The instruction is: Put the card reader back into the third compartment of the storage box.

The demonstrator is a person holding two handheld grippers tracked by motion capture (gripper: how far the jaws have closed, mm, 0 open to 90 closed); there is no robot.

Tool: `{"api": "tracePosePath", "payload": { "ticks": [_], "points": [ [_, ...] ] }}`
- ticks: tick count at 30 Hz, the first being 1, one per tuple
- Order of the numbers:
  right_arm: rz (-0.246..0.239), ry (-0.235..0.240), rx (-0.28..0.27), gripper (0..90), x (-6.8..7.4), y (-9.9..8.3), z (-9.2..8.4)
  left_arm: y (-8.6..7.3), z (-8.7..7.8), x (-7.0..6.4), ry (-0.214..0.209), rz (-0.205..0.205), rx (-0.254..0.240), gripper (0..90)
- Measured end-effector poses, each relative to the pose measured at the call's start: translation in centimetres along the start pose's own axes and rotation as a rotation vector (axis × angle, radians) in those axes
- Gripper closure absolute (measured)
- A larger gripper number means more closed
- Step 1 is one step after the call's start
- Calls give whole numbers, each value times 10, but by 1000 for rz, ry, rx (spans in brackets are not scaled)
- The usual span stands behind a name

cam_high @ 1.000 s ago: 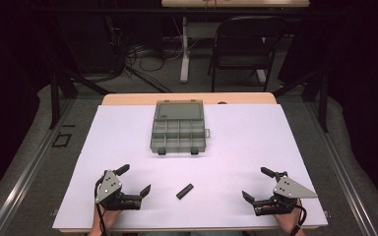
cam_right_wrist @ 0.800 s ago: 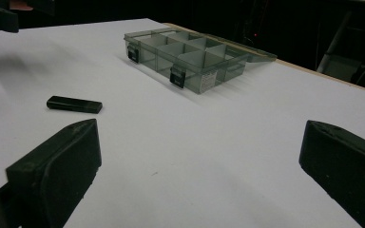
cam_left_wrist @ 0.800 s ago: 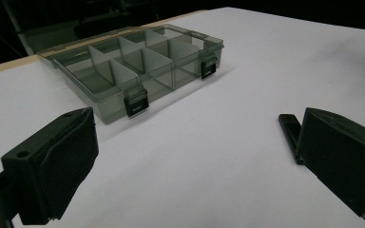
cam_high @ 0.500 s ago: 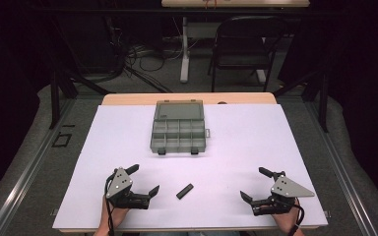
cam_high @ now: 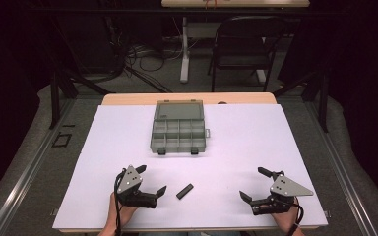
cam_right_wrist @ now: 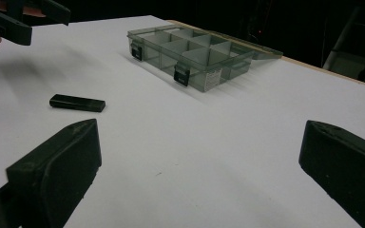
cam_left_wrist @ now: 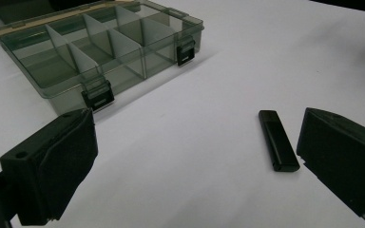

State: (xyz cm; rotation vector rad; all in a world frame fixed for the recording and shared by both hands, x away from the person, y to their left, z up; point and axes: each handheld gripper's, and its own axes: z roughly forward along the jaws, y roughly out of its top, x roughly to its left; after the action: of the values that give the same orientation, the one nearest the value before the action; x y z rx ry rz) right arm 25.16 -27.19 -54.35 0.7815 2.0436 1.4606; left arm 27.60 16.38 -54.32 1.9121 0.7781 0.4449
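Left gripper (cam_high: 151, 179) sits low over the white table cover (cam_high: 256, 132), near the front edge, jaws spread wide with nothing between them. A small black stick-shaped object (cam_high: 185, 191), like a capped USB drive, lies flat on the cover just beyond the left gripper's tips, toward the middle of the table; in the left gripper view the same black stick (cam_left_wrist: 278, 139) lies just beside the inner face of that gripper's right-hand jaw, apparently not touching it. Right gripper (cam_high: 254, 184) rests well apart from the stick, on its far side, also near the front edge, jaws equally wide and holding nothing. From the right gripper view the stick (cam_right_wrist: 77, 102) lies ahead and off toward its left-hand jaw, with the left gripper (cam_right_wrist: 26, 18) farther off beyond it. A smoky translucent compartment box (cam_high: 177, 129) lies ahead of both grippers, nearer the left one's line, lid folded back flat, two black latches on its near wall; its compartments look bare.
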Motion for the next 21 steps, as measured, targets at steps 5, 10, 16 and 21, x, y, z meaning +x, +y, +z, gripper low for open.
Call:
{"api": "tracePosePath", "payload": {
  "ticks": [5,10,16,21],
  "points": [
    [4,12,10,0,0,0,5,2,7,-7,5,15,37,0],
    [3,15,20,0,1,1,5,3,11,-13,4,9,65,0],
    [8,10,25,0,0,2,5,7,19,-20,1,3,94,0],
    [7,27,46,1,-1,2,9,8,24,-25,-5,6,141,2]
  ]
}}
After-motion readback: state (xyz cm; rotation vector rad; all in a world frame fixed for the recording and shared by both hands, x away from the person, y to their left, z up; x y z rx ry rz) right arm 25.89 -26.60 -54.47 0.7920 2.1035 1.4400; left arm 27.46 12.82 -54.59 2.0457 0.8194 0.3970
